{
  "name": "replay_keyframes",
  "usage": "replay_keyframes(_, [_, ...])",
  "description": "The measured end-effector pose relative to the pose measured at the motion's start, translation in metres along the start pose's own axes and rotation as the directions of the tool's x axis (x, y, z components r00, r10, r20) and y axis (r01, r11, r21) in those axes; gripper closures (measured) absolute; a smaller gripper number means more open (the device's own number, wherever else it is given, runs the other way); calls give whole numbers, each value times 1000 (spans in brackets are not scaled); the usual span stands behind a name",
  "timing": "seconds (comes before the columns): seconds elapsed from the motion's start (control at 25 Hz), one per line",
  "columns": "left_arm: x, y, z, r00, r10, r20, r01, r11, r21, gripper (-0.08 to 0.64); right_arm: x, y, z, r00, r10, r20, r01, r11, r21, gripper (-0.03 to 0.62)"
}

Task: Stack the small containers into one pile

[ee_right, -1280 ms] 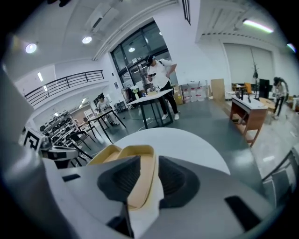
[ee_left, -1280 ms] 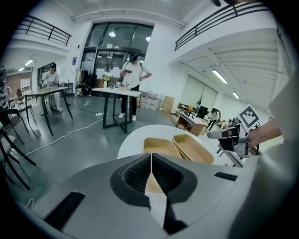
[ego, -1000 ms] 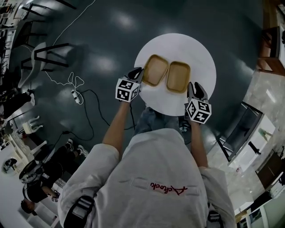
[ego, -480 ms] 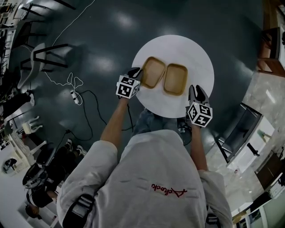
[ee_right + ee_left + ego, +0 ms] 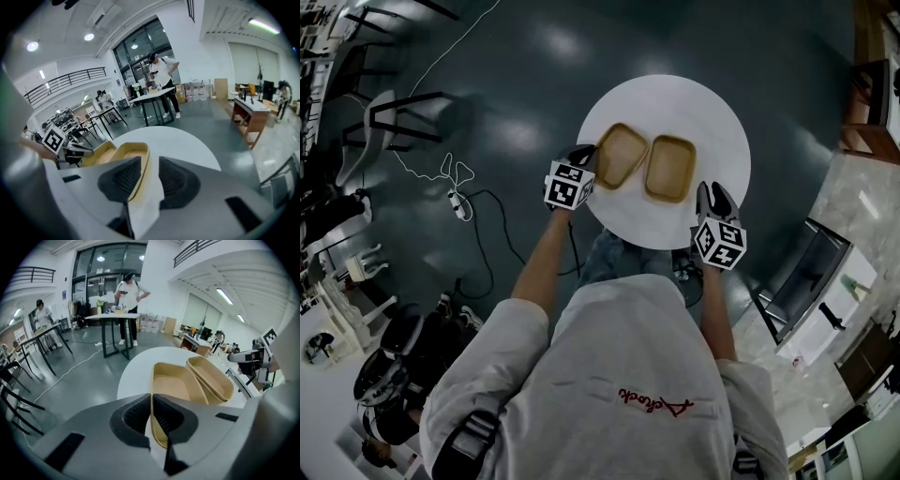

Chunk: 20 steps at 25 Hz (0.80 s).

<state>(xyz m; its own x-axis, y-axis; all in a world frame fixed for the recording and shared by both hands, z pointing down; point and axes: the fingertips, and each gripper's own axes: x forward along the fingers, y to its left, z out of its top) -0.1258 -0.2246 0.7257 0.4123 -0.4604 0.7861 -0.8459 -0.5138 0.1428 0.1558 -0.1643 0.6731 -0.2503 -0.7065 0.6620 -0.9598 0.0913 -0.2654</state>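
Two tan rectangular containers sit side by side on a round white table (image 5: 675, 103). My left gripper (image 5: 586, 155) is at the near-left rim of the left container (image 5: 622, 155). In the left gripper view its jaws (image 5: 151, 411) have just been closing and now pinch that rim (image 5: 176, 385), which leans toward the right container (image 5: 213, 378). My right gripper (image 5: 712, 192) stands at the near-right side of the right container (image 5: 669, 169). In the right gripper view its jaws (image 5: 149, 180) stand apart, with that container's rim (image 5: 131, 152) beside the left pad.
The table edge is close under both grippers. A cable and power strip (image 5: 461, 202) lie on the dark floor at left, near a chair (image 5: 389, 117). People stand at a tall table (image 5: 112, 317) in the background. A wooden desk (image 5: 251, 110) is at far right.
The left gripper has shifted slightly along the left container's edge, and that container now sits a little more turned and tilted. The right gripper has stayed put.
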Motion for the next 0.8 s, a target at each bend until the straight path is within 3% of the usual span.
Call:
replay_keyframes(0.4, [-45, 8, 24, 992, 46, 121, -42, 999, -33, 538, -3, 22, 7, 999, 16, 30, -15, 1000, -10, 468])
replay_keyframes(0.8, [-94, -21, 52, 965, 29, 262, -9, 997, -74, 538, -31, 38, 8, 997, 9, 71, -7, 1000, -17, 468])
